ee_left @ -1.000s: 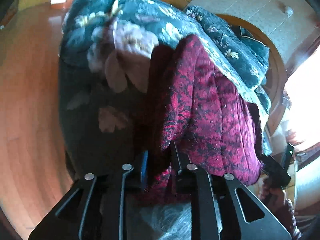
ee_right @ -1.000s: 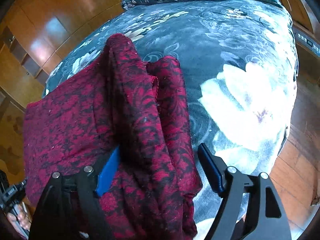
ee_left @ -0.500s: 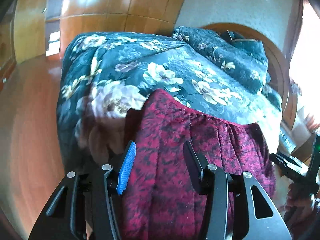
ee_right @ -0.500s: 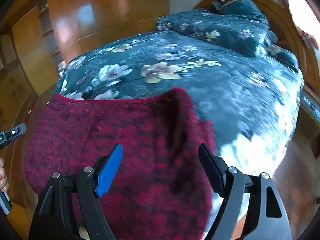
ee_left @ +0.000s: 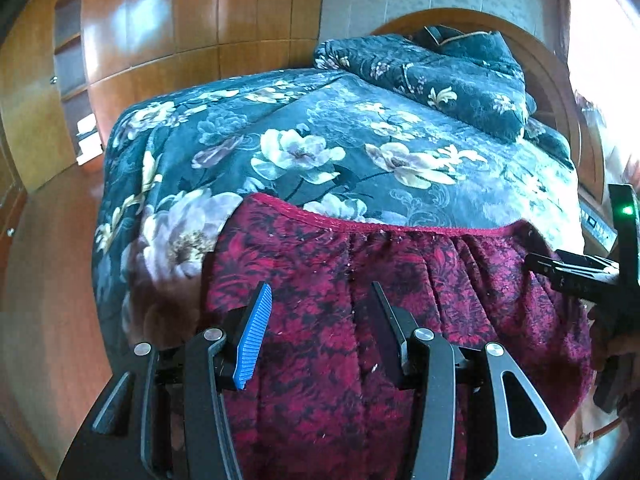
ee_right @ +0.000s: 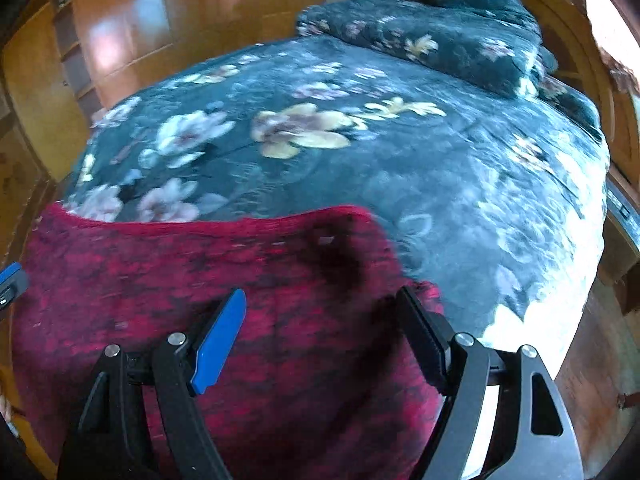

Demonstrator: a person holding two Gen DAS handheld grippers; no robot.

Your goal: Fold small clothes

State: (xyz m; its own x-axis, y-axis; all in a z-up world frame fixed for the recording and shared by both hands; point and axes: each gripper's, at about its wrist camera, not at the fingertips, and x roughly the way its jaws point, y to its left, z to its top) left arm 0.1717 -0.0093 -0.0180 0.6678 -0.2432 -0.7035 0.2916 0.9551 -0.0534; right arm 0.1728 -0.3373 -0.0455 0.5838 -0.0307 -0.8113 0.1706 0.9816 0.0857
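A dark red patterned garment (ee_left: 400, 288) lies flat on the near end of the bed; it also shows in the right wrist view (ee_right: 200, 264). Its gathered waistband edge (ee_left: 400, 227) faces the far side. My left gripper (ee_left: 320, 304) is open and empty above the garment's left part. My right gripper (ee_right: 324, 312) is open and empty above its right part. The right gripper's body shows at the right edge of the left wrist view (ee_left: 580, 276). The left gripper's blue tip shows at the left edge of the right wrist view (ee_right: 10, 276).
The bed carries a dark teal floral blanket (ee_left: 360, 140), also in the right wrist view (ee_right: 400, 140). A folded floral quilt (ee_left: 440, 76) lies by the rounded wooden headboard (ee_left: 560, 92). Wooden wardrobes (ee_left: 180, 20) stand behind. Wooden floor (ee_left: 48, 280) lies left of the bed.
A second ago my left gripper was shut on the bunched garment and my right held it between open jaws. Both have let go, and the garment now lies spread flat.
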